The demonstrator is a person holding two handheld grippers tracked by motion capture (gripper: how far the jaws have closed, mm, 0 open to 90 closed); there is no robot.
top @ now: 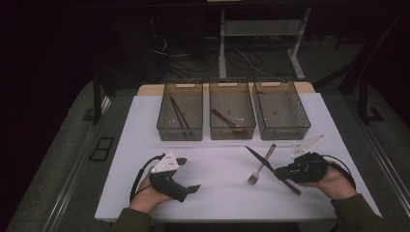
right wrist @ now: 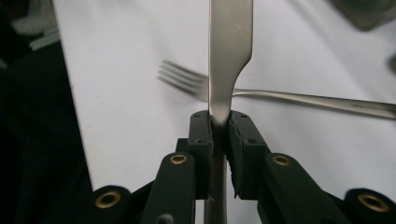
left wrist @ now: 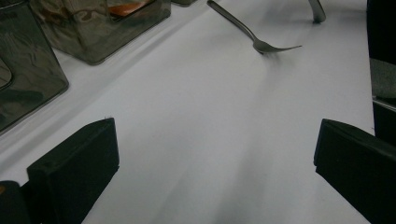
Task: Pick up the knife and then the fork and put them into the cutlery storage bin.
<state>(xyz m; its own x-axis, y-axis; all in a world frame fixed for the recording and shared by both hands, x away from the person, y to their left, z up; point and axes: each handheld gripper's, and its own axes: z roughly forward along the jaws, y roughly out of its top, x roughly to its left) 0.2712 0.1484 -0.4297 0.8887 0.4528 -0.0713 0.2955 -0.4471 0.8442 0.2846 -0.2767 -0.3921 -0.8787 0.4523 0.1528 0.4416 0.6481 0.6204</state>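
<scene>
Right gripper [right wrist: 219,122] has the knife [right wrist: 229,51] pinched tight, both black jaws pressed on the flat metal just below where the blade widens, the steel running straight up between them in the right gripper view. From the high view that knife [top: 269,166] runs on a diagonal, its tip pointing up and left toward the bins and its handle end down by the right hand [top: 333,181], with the right gripper [top: 282,172] clamped partway along it near the table's right front. Under and behind the blade lies the fork [right wrist: 299,97], flat on the white table [right wrist: 130,93], its tines to the left in that view; from above, the fork [top: 261,166] lies slanted, tines toward the person, crossing the knife's line. Whether the 2 pieces touch I cannot tell. Over on the left, the left gripper [top: 189,175] sits low at the table's front with its jaws spread wide and nothing between them, just bare table [left wrist: 210,140] in the left gripper view, the fork [left wrist: 261,42] well ahead of it. At the back stand 3 clear bins in a row: the left bin [top: 180,133] holds dark chopsticks [top: 179,115], the middle bin [top: 232,133] a brown wooden utensil [top: 226,121], and the right bin [top: 283,133] sits just beside it.
</scene>
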